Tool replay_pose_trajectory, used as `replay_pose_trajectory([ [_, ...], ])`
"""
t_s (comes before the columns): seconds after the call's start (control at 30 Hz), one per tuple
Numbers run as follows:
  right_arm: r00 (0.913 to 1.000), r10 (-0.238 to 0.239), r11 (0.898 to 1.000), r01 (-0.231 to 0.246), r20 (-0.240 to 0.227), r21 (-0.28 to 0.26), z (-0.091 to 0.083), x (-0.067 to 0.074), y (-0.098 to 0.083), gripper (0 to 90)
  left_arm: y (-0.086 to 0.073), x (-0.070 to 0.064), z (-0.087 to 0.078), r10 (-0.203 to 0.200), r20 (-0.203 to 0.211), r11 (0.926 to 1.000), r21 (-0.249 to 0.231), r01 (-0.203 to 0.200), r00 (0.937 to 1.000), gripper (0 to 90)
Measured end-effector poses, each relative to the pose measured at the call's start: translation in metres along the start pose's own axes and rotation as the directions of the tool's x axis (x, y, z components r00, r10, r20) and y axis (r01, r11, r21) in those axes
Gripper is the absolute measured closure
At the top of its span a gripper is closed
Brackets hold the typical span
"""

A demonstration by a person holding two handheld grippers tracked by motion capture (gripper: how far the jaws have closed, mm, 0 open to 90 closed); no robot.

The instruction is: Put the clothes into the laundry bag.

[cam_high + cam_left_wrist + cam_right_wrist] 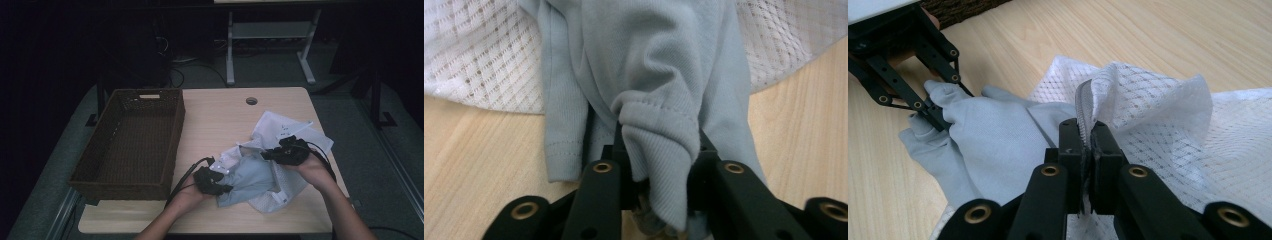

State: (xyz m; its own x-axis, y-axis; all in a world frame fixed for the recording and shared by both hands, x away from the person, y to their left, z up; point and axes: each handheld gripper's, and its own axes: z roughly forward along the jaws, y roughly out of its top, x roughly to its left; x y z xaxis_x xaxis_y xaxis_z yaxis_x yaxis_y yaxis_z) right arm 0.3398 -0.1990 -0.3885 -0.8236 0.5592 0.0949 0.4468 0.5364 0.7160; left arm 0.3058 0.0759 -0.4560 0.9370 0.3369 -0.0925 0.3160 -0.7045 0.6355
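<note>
Left gripper (659, 150), jaws clamped on a fold of the pale blue garment (250, 177), and right gripper (1087, 150), closed on the white mesh bag's (295, 135) zipper edge, work at mid-table; garment partly inside, transfer seemingly unfinished, wicker basket (172, 125) empty.

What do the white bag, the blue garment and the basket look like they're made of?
White bag: looks like open synthetic mesh, with a visible diamond net. Blue garment: soft matte knit, probably cotton jersey, fine ribs and stitched hem. Basket: dark woven wicker or rattan-like strands.
</note>
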Motion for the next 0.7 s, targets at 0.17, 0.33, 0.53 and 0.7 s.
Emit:
replay_pose_trajectory([
  [0.17,1.0,0.004,1.0,-0.004,0.0,0.003,0.0,0.0,-0.001,86.0,0.009,-0.004,-0.008,0.006,0.025,0.9991,-0.043,-0.005,0.9997,75.6],
  [0.33,1.0,0.002,1.0,-0.002,-0.003,-0.002,0.0,0.001,0.0,86.0,0.026,-0.007,-0.015,0.027,0.004,0.9958,-0.087,-0.026,0.9996,75.7],
  [0.53,0.9992,-0.002,1.0,0.001,-0.041,-0.018,-0.001,0.009,0.005,86.1,0.047,-0.003,-0.005,0.011,-0.015,0.9923,-0.123,-0.013,0.9998,75.6],
  [0.7,0.9973,-0.008,1.0,0.005,-0.073,-0.029,-0.003,0.014,0.008,86.2,0.061,0.0,0.005,-0.025,-0.042,0.9883,-0.151,0.019,0.9988,75.6],
])
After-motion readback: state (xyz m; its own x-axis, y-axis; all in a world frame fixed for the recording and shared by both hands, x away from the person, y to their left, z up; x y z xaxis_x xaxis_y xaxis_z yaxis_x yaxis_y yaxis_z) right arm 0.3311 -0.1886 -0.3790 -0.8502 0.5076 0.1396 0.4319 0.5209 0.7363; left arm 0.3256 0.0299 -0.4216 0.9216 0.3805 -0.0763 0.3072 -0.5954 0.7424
